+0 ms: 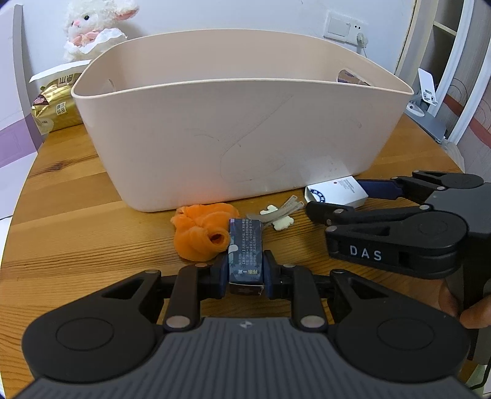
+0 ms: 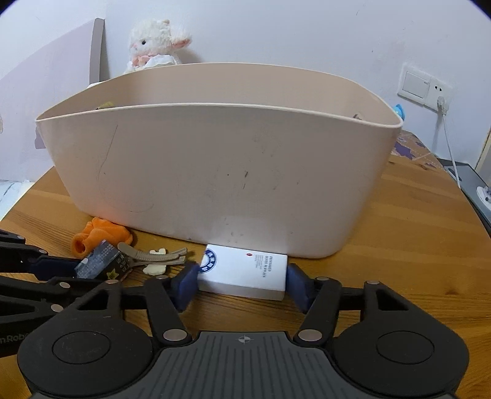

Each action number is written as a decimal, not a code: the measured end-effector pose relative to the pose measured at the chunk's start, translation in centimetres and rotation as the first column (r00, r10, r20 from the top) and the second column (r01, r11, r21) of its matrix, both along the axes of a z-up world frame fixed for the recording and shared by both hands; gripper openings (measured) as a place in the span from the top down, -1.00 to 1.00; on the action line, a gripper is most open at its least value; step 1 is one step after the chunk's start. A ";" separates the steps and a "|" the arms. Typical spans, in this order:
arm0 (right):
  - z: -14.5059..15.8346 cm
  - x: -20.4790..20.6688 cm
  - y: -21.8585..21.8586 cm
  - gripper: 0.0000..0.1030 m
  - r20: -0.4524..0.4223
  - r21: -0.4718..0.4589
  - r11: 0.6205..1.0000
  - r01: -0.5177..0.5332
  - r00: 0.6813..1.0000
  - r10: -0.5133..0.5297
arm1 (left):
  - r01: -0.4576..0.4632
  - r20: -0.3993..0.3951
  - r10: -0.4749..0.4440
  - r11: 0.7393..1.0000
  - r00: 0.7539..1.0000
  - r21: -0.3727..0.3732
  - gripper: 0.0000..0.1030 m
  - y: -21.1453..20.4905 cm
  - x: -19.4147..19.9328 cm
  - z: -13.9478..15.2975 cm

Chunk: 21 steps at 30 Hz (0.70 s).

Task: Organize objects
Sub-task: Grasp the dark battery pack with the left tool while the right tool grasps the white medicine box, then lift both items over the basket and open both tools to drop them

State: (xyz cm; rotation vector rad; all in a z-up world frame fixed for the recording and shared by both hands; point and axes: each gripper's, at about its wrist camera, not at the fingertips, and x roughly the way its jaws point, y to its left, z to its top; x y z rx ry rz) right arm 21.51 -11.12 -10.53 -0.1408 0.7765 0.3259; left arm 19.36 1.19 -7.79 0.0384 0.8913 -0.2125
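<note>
A small dark blue box lies on the wooden table, and my left gripper is shut on its near end. Left of it, touching, sits a crumpled orange cloth. A beige hair clip lies just beyond. My right gripper has its blue pads pressed on both sides of a white box, which rests on the table against the front wall of the big beige bin. The bin's floor is hidden by its wall.
A white plush lamb and a gold snack bag sit behind the bin at the left. A white clamp stand is at the table's right edge, under a wall socket. A hand holds the right gripper.
</note>
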 end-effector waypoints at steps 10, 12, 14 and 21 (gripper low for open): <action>0.9 -1.9 -0.6 -0.12 -0.005 -0.023 1.000 -0.019 1.000 0.019 | -0.008 0.014 0.008 1.000 1.000 0.003 0.52 0.0 -1.6 0.7; 1.4 -2.5 -1.0 -0.12 -0.002 -0.020 1.000 -0.021 1.000 0.021 | -0.006 0.026 0.006 1.000 1.000 0.003 0.52 0.0 -2.1 1.2; 2.1 -3.2 -1.4 -0.12 0.009 -0.017 1.000 -0.024 1.000 0.025 | -0.008 0.039 0.007 1.000 0.999 0.004 0.52 0.0 -2.7 1.8; 5.8 -6.3 -2.7 -0.12 0.091 0.003 0.999 -0.032 0.995 0.031 | -0.001 0.097 0.000 1.000 0.995 0.011 0.52 -0.2 -5.0 4.2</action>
